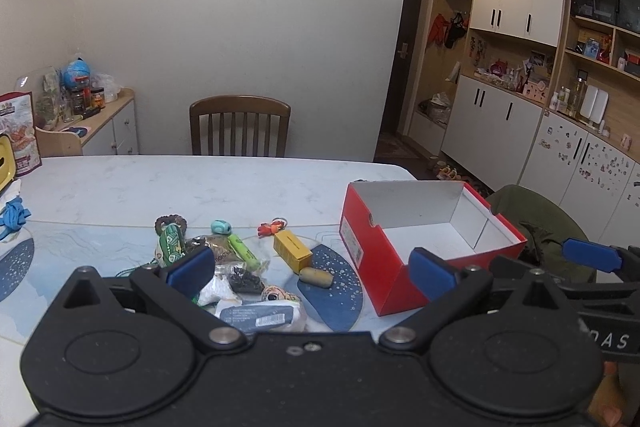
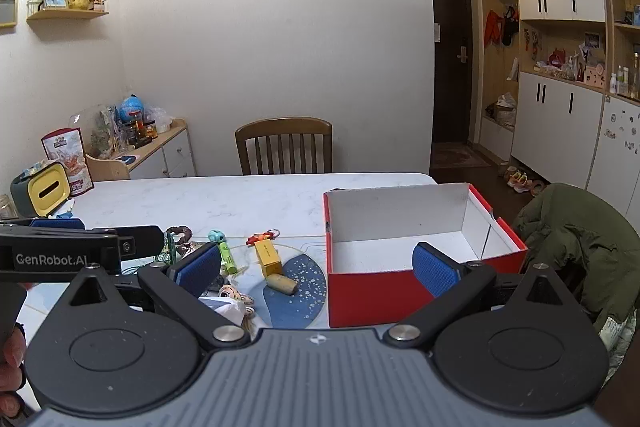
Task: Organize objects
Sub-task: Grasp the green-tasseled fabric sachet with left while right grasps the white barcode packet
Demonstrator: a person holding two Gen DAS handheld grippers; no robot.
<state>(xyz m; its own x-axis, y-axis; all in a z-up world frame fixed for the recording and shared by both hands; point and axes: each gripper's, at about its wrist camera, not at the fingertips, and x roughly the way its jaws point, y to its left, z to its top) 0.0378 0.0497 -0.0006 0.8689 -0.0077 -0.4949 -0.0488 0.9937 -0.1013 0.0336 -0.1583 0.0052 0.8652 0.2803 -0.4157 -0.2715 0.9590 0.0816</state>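
A red shoe box [image 1: 374, 247] [image 2: 372, 291] with a white, empty inside stands open on the table's right side. Left of it lies a heap of small things: a yellow box [image 1: 292, 250] [image 2: 268, 259], a tan oval piece [image 1: 316, 277] [image 2: 283, 283], a green tube [image 1: 243, 251] [image 2: 227, 258], a teal figure [image 1: 221, 227] [image 2: 217, 236], an orange keychain [image 1: 271, 227] [image 2: 262, 237], a green pouch [image 1: 170, 243] and plastic packets [image 1: 256, 317]. My left gripper [image 1: 312, 271] hovers open above the heap's near side, holding nothing. My right gripper [image 2: 318, 271] hangs open and empty before the box's front wall.
A wooden chair [image 1: 240, 127] [image 2: 285, 146] stands behind the white table [image 1: 200, 183] [image 2: 208, 199]. A dark green jacket [image 2: 580, 247] drapes over a chair at the right. A yellow tissue holder [image 2: 46, 193] and a snack bag [image 2: 68, 159] sit at the table's far left.
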